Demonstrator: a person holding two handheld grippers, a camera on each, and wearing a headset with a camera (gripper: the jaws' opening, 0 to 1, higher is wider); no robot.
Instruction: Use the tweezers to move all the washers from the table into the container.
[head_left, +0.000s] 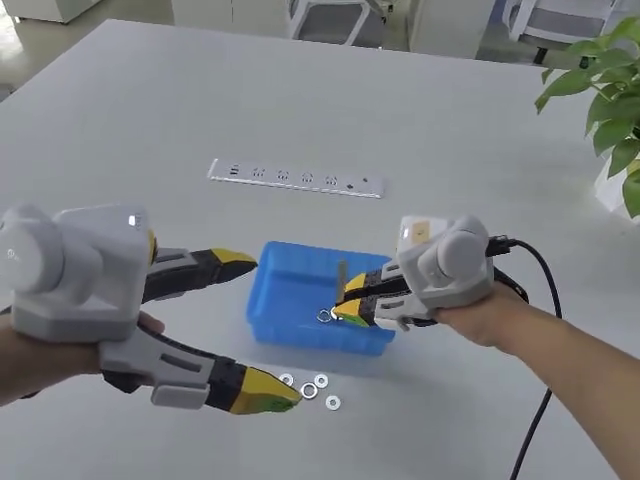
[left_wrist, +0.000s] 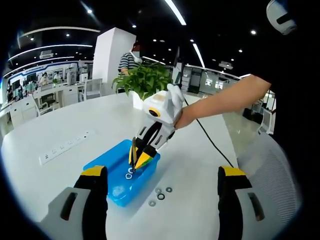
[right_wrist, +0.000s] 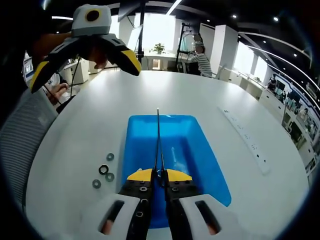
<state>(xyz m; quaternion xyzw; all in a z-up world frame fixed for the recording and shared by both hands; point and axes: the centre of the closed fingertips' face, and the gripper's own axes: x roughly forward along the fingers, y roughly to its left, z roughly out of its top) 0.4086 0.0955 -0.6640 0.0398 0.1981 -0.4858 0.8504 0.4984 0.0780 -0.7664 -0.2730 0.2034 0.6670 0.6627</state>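
A blue container (head_left: 290, 290) sits in the middle of the white table (head_left: 150, 110). Over it, my right gripper (head_left: 345, 305) is shut on thin metal tweezers (right_wrist: 157, 140), whose tips reach toward the container's far end (right_wrist: 165, 122). One washer (head_left: 323, 316) shows inside the container by the right fingertips. Several washers (head_left: 310, 390) lie on the table just in front of the container (right_wrist: 103, 170). My left gripper (head_left: 262, 330) stands open and holds nothing, to the left of the container, with its lower jaw beside the loose washers.
A white power strip (head_left: 295, 178) lies beyond the container. A green plant (head_left: 610, 90) stands at the table's far right. The right gripper's black cable (head_left: 540, 300) trails toward the near right. Chairs stand past the table's far edge.
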